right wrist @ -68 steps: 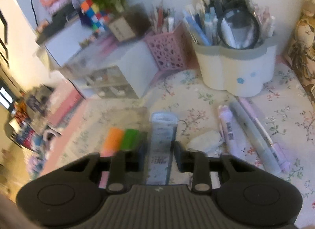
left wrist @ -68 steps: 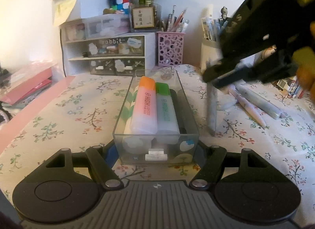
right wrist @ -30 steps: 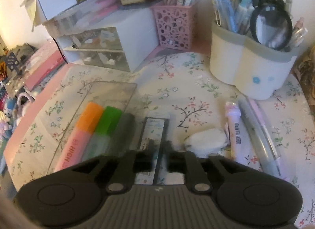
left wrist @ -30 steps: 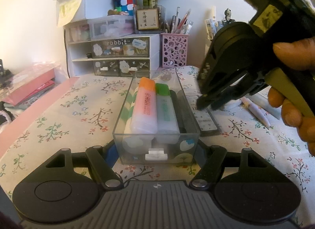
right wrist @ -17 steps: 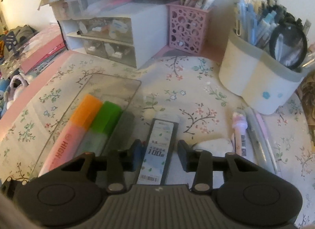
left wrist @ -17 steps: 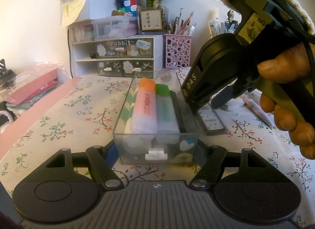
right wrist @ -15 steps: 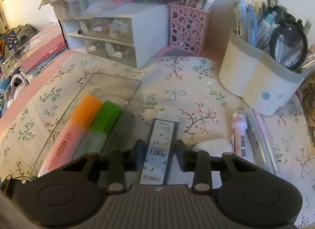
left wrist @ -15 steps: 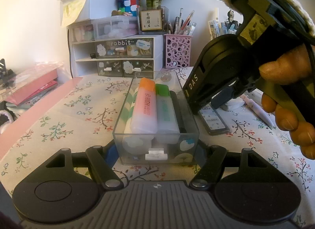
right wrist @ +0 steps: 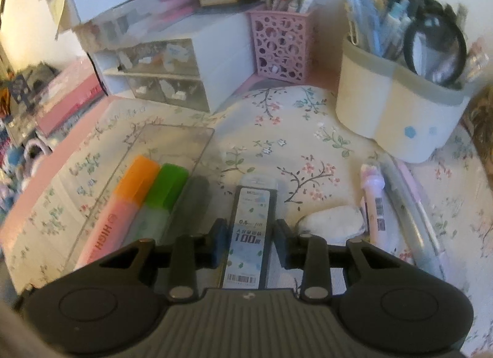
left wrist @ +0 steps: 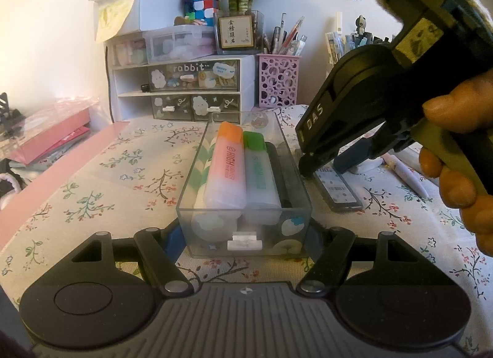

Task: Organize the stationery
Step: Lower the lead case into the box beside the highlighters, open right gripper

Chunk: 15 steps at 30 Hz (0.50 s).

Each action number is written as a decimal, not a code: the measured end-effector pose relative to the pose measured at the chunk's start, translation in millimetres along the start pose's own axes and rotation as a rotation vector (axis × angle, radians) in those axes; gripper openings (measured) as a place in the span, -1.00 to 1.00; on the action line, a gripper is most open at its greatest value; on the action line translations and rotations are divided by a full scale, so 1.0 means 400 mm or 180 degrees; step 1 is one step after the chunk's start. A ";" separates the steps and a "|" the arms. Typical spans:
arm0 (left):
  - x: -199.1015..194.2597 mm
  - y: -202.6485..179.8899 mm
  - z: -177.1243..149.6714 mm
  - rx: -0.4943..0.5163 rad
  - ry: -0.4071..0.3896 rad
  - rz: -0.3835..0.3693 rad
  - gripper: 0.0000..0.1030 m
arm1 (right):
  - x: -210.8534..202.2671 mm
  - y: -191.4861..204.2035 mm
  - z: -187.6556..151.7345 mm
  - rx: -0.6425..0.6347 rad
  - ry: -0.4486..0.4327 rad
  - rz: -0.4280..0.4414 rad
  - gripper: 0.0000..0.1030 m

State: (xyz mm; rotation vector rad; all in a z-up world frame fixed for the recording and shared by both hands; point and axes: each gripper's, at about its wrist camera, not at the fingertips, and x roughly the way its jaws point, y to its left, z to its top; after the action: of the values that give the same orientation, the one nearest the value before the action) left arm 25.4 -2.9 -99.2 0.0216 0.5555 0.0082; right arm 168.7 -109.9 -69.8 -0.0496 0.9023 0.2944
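Floral-printed cloth [left wrist: 101, 179] covers the desk on which all items lie.

Nearest the left camera, the left gripper [left wrist: 245, 235] holds the clear rectangular plastic organiser box [left wrist: 197, 191] by its near end; the jaws press against both side walls, steadying it on the cloth. Inside the box lie an orange-capped pink highlighter [left wrist: 228, 170], a green-capped pale highlighter [left wrist: 257, 170] and a dark item along the right wall.

Just beside the box on its right, the flat dark pencil-lead refill case with a white printed label [right wrist: 251, 231] lies flat on the cloth. The right gripper [right wrist: 249, 242] straddles it near the barcode end; the jaws stand spread slightly wider than the case, and a thin gap shows on each side, so the case is not yet pinched.

Recommended procedure, judged from this view: keep the case centred between the fingers, close on its long edges, lift clear of the box wall, then lower it into the free strip at the right. Maintain the left hold so the box does not slide.

Beyond, a white crumpled eraser [right wrist: 332, 221] and several pastel pens [right wrist: 397, 204] wait on the cloth. Farthest stand a cream pen holder [right wrist: 394, 121], a pink perforated pen cup [right wrist: 282, 47] and a white drawer unit [right wrist: 166, 74].
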 end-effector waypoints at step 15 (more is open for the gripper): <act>0.001 -0.001 0.003 0.0005 0.0002 0.0005 0.40 | -0.090 -0.051 0.018 0.0695 -0.0177 0.0767 -0.47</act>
State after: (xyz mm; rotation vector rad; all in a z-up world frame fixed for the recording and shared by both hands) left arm 26.5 -3.4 -98.4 0.0234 0.5561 0.0092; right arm 158.9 -136.7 -38.9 0.2696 0.8813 0.4172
